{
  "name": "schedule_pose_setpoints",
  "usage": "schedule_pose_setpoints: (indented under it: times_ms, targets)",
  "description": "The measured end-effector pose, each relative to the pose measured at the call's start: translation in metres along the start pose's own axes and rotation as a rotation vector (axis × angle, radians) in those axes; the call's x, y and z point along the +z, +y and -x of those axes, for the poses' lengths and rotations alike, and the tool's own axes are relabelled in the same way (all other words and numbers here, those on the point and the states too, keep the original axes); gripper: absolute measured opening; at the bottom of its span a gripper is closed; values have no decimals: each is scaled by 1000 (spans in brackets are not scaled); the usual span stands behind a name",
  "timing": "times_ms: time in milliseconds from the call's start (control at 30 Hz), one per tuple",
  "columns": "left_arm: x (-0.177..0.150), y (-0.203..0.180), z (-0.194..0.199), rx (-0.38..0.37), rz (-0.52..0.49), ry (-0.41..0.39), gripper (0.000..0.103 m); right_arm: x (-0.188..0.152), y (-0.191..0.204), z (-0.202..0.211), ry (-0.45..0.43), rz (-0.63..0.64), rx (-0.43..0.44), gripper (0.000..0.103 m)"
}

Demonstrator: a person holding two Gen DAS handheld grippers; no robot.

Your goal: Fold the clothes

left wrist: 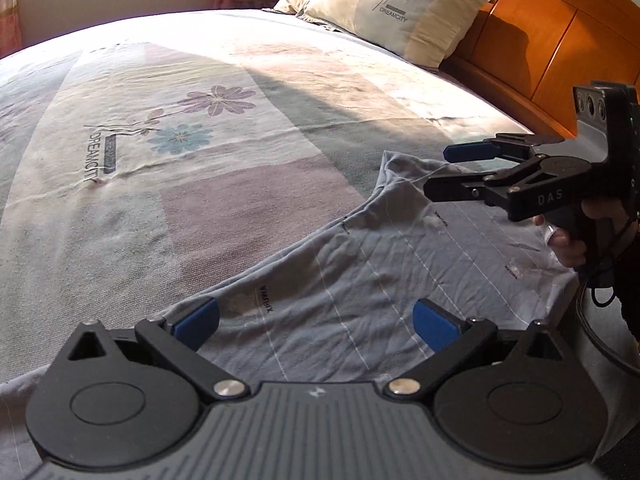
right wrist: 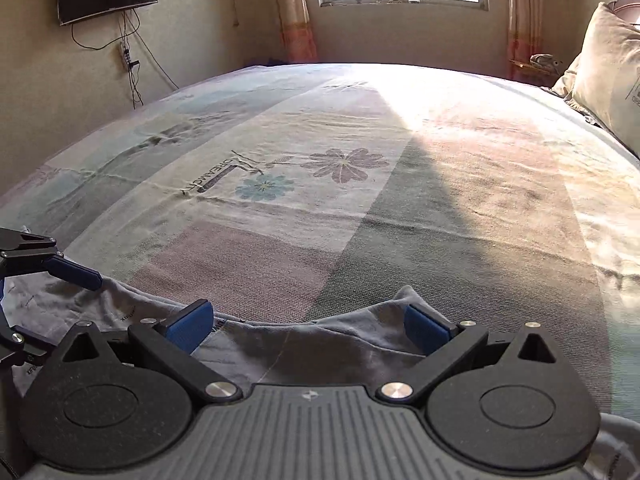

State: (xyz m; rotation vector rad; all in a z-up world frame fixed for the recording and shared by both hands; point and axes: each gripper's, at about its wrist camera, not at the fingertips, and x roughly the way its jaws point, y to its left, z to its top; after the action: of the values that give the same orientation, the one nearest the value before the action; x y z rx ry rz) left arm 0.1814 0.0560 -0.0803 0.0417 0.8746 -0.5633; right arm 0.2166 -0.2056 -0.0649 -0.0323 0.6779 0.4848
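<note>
Grey-blue garment with thin white lines, spread flat on the bedsheet, lying under and ahead of both pairs of jaws. Left gripper low over the cloth, jaws wide apart, blue pads clear of each other, nothing between them but the fabric lying beneath. Small black lettering on the cloth just inside the left pad. Right gripper ahead and to the right of the left jaws, near the garment's far raised corner, jaws likewise spread, closed on nothing; a hand on its grip. From the right wrist view: right gripper over the garment's far edge, a peaked corner of cloth just at the right-hand pad, touching or merely overlapping not clear. Left gripper off to the left of those jaws. Beyond both jaws, open floral sheet; pillow and wooden headboard far right.
</note>
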Motion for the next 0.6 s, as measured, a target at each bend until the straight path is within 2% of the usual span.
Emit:
schedule_pose_setpoints:
  times_ms: [133, 267, 400, 500, 600]
  targets:
    - [1, -30, -11, -50, -59, 10, 102, -24, -41, 52, 4, -67, -53, 103]
    - [8, -53, -29, -76, -84, 19, 102, -49, -88, 73, 48, -169, -126, 103]
    - [15, -67, -45, -100, -80, 38, 102, -63, -122, 56, 60, -276, -138, 103]
    - [19, -72, -55, -87, -83, 62, 102, -63, -136, 36, -1, -223, -210, 103]
    - [20, -72, -61, -67, -86, 85, 102, -50, -145, 27, 9, -232, -214, 103]
